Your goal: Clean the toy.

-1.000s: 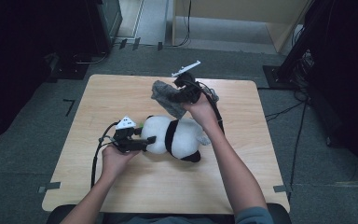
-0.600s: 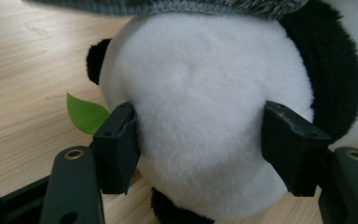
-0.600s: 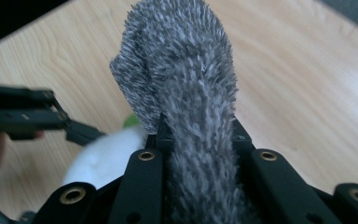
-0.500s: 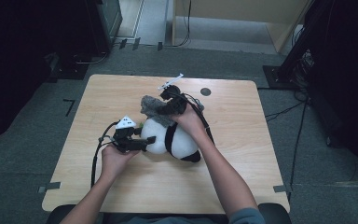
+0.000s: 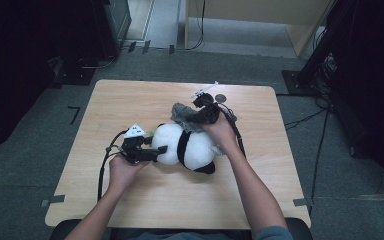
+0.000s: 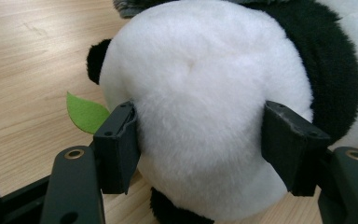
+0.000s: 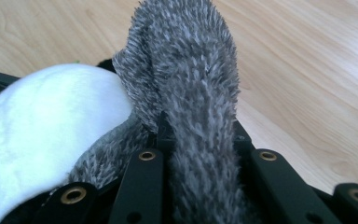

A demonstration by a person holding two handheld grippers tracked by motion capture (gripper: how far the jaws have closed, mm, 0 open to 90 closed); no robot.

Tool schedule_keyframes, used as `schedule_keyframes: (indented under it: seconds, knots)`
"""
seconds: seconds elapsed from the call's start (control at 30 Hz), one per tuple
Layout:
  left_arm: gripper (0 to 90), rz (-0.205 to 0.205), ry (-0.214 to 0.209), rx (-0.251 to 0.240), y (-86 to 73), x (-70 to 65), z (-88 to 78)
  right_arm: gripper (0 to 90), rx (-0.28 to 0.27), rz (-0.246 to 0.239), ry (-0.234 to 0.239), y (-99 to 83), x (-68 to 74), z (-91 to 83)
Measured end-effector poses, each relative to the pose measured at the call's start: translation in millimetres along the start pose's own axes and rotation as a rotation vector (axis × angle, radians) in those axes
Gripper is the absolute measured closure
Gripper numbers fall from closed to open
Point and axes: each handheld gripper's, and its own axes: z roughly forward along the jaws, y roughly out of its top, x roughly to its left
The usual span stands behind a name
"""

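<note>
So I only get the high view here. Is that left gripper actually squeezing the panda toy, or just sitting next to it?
Observer: Squeezing. In the left gripper view, both jaws of the left gripper press into the panda's white head.
Operator: And the grey fluffy thing?
Observer: In the right gripper view, the right gripper is shut on the grey furry cloth, pinched between the jaws.
Operator: Anything near the head I'm missing?
Observer: A green felt leaf beside the left jaw.

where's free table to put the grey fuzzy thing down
Bare wood lies along the table's far-left edge, the near strip between the forearms, and the right side past the right gripper. The middle is crowded: panda plush, grey fuzzy cloth, left gripper.
</note>
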Motion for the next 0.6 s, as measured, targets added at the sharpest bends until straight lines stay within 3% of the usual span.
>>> schedule_keyframes:
  seconds: [0.27, 0.6]
  knots:
    - [32.8, -0.002, -0.001, -0.001, -0.3, -0.1, -0.1, 75.2, -0.034, 0.037, -0.018, -15.7, -20.3, -11.1]
    - [32.6, 0.001, -0.008, -0.003, -1.4, 1.6, -0.4, 75.2, -0.013, 0.062, -0.078, -37.9, -45.7, -16.9]
